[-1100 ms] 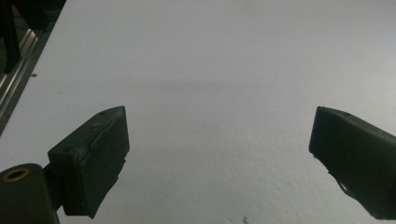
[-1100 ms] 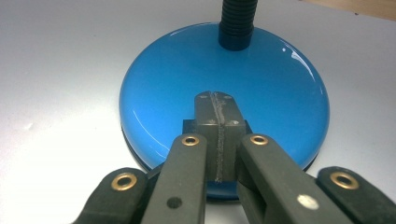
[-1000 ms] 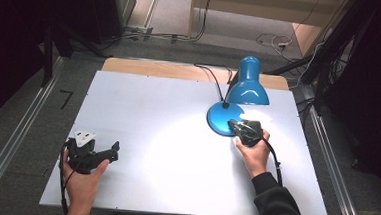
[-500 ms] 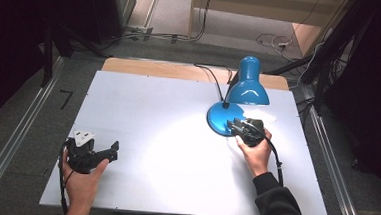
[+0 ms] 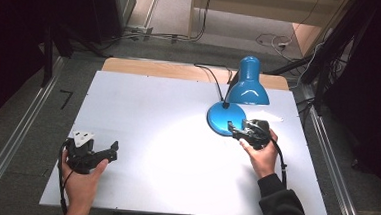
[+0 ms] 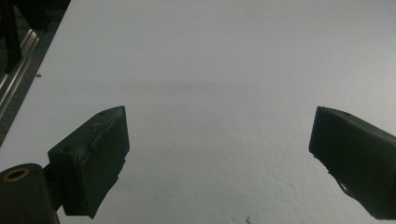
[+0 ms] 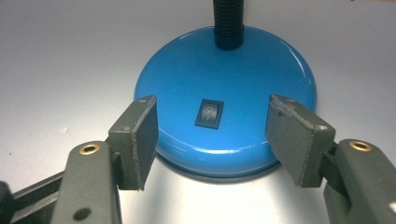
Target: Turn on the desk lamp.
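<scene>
A: Near edge first. The left tool is seen at lower left of the high view, held low over the white counter, jaws spread wide, nothing gripped. In the left gripper view just bare counter is framed between them.

B: Noted. Right side?

A: The right tool is placed at right of centre in the high view, at the near rim of the blue lamp base. In the right gripper view the jaws are spread wide, one either side of the base's front edge; contact can't be confirmed. The black rocker switch is centred between them, untouched.

B: Progress?

A: The lamp is judged lit, going by the bright pool on the counter under the shade. The approach to the switch looks done; the press itself is judged not yet made. Left to do: one jaw tip to be brought down on the rocker.

B: Farther back?

A: The black neck rises from the base's far side, and the cord is run off the counter's far edge, upper centre.

B: Containers?

A: None are seen, so no contents are logged.
</scene>
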Tool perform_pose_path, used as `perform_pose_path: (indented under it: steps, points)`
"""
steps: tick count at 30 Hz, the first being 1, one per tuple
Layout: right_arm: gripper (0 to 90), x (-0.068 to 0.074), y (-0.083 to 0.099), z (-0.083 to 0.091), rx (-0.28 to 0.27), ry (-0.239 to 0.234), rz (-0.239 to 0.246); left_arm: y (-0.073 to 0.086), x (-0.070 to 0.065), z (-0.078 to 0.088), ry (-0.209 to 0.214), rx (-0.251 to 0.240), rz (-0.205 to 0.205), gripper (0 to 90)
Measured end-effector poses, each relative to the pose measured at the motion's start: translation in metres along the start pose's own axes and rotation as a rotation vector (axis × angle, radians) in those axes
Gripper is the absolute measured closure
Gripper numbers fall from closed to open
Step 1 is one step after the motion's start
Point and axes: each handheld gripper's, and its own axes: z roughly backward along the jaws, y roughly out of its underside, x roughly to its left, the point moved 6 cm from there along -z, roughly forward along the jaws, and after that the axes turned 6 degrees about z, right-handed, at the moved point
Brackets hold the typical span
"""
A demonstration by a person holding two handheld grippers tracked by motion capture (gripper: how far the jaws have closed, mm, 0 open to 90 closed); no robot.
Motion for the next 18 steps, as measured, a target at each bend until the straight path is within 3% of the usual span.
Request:
perform_pose_path:
  steps: [18]
  points:
    - [27.6,-0.002,0.013,0.023,0.001,0.001,-0.002,-0.001,0.002,0.002,0.004,-0.009,0.010,6.0]
